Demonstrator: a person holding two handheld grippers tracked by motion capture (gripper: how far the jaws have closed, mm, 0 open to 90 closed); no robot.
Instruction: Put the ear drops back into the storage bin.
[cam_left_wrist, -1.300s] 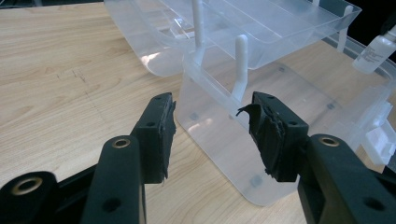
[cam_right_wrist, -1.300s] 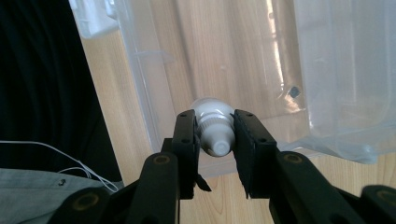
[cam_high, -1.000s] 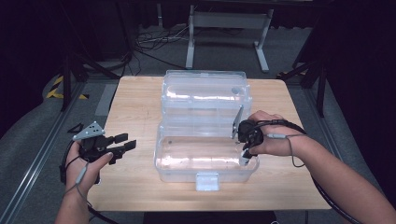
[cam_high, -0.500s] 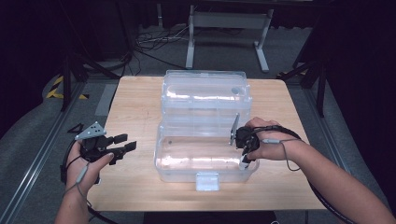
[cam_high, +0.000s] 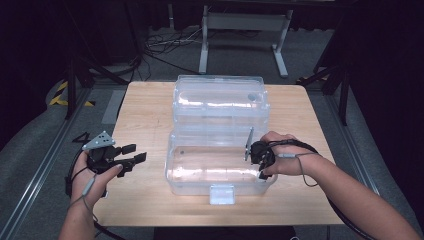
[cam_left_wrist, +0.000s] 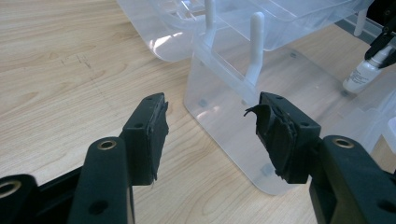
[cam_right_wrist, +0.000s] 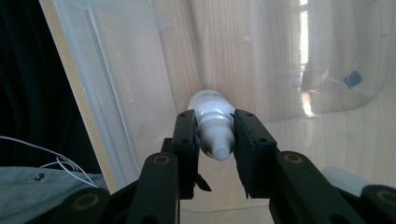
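Observation:
A clear plastic box (cam_high: 176, 165) stands on the wooden table (cam_high: 145, 110) with its lid (cam_high: 220, 100) swung open behind it. My right gripper (cam_high: 261, 170) reaches down into the box's right end, shut on a small white bottle (cam_right_wrist: 210, 100) whose base points at the box floor. The left gripper view catches that bottle (cam_left_wrist: 362, 74) through the clear wall. My left gripper (cam_high: 136, 153) hovers left of the box. Its jaws have just been opening and stand open with nothing between them, facing the box's near corner (cam_left_wrist: 224, 98).
A latch tab (cam_high: 222, 194) juts from the box's front wall. Bare tabletop lies left of the box around my left hand. Metal frame legs (cam_high: 205, 45) and cables lie on the floor beyond the table's far edge.
My right gripper has sunk lower into the box with the bottle. The left gripper's jaws have spread slightly wider while the hand stayed put.

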